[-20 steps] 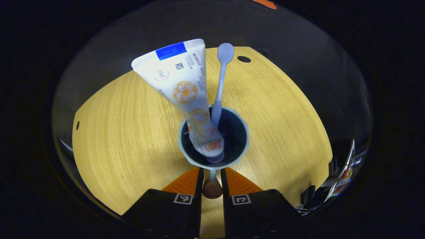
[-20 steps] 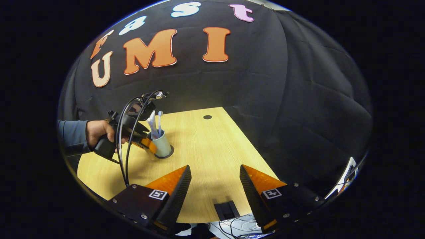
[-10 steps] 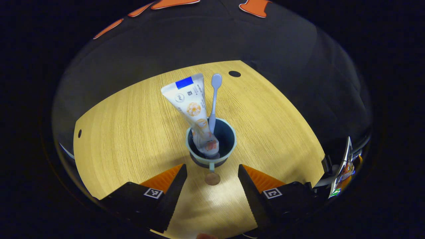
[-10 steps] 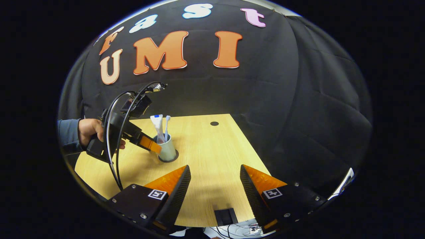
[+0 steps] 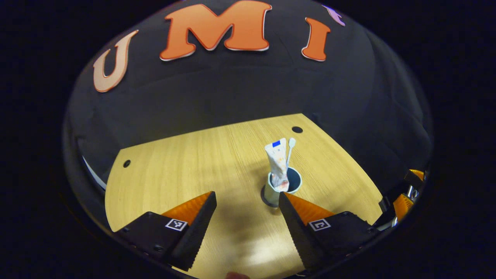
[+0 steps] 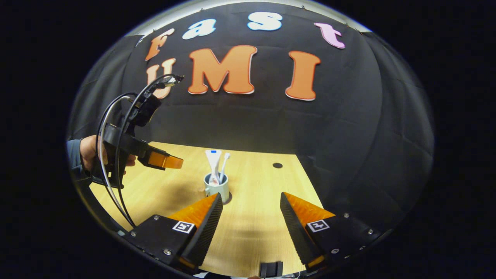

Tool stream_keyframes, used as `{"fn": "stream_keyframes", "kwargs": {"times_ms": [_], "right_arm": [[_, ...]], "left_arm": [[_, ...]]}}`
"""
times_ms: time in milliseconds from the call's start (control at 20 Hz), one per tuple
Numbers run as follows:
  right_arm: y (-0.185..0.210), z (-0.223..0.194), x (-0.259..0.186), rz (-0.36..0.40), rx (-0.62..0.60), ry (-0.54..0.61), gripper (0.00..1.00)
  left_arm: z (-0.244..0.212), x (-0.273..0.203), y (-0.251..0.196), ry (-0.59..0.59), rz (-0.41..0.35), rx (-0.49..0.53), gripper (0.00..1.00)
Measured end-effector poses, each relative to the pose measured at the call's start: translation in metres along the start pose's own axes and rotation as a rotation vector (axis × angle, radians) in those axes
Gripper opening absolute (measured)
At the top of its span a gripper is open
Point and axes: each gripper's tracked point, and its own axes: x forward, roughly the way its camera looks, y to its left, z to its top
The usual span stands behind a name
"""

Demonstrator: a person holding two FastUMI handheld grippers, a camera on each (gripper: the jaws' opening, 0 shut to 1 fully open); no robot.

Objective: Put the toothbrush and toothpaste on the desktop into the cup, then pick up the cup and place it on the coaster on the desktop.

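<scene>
Now | left gripper view: our left claw (image 5: 247,201) gapes wide, empty; cup (image 5: 279,189) with toothpaste (image 5: 278,162) and toothbrush (image 5: 289,152) sits on its coaster (image 5: 265,197), just ahead, beside the right fingertip | right gripper view: our right claw (image 6: 251,203) wide, empty; cup (image 6: 217,188) ahead-left on the bench (image 6: 255,228) | we judge placement done; next, only clearing away.

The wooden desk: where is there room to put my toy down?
The light wooden desk is bare left of the pale green mug, out to its left edge, and between the mug and the round hole near the far corner. It is crowded around the mug, beside the open left hand-held gripper.
</scene>
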Motion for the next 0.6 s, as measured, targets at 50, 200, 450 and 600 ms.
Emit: {"fn": "stream_keyframes", "kwargs": {"times_ms": [50,200,450,600], "right_arm": [[0.005,0.008,0.004,0.015,-0.015,-0.022,0.9],[0.017,0.03,0.009,0.049,-0.052,-0.11,0.92],[0.044,0.058,0.012,0.125,-0.074,-0.234,0.92],[0.059,0.067,0.012,0.17,-0.067,-0.268,0.93]], "left_arm": [[0.006,-0.014,0.011,-0.044,0.03,-0.007,0.97],[0.015,-0.046,0.032,-0.178,0.101,-0.028,0.97],[0.015,-0.113,0.071,-0.34,0.24,-0.082,0.97],[0.017,-0.146,0.089,-0.426,0.303,-0.076,0.97]]}}
